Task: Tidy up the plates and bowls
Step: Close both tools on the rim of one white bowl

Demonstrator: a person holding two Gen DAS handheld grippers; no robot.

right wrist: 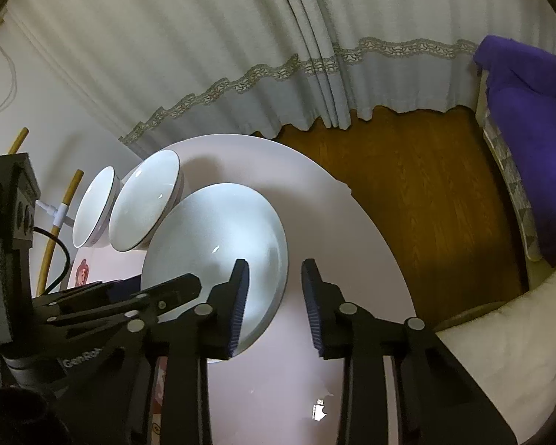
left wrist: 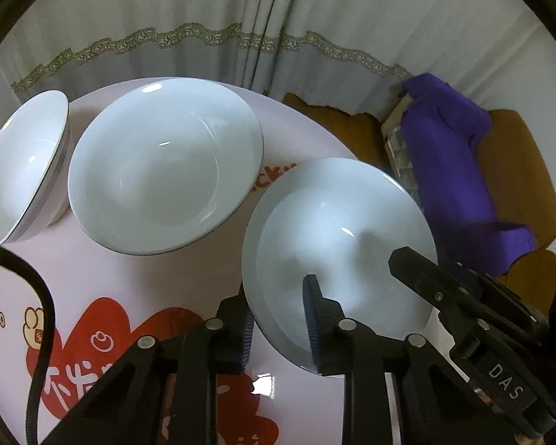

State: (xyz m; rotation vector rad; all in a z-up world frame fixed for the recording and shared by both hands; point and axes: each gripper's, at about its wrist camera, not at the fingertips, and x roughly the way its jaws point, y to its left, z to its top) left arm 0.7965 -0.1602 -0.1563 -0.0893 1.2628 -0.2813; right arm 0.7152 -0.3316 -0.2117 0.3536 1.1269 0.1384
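A round pink table (left wrist: 103, 274) holds white dishes. A deep white plate (left wrist: 337, 244) lies at the near right. My left gripper (left wrist: 278, 315) is open and straddles its near-left rim, one finger outside, one over the inside. A second deep plate (left wrist: 163, 167) lies further back, and a white bowl (left wrist: 22, 163) stands at the far left. In the right wrist view my right gripper (right wrist: 276, 296) is open and straddles the near plate's (right wrist: 218, 237) right rim. Behind it stand two bowls, one nearer (right wrist: 144, 200) and one further left (right wrist: 92, 207).
Grey curtains (left wrist: 241, 18) hang behind the table. A purple cloth (left wrist: 459, 170) drapes over furniture at the right, above a wooden floor (right wrist: 426, 204). A white cushion (right wrist: 507, 352) sits at the near right. The table edge (right wrist: 381, 244) curves close to the plate.
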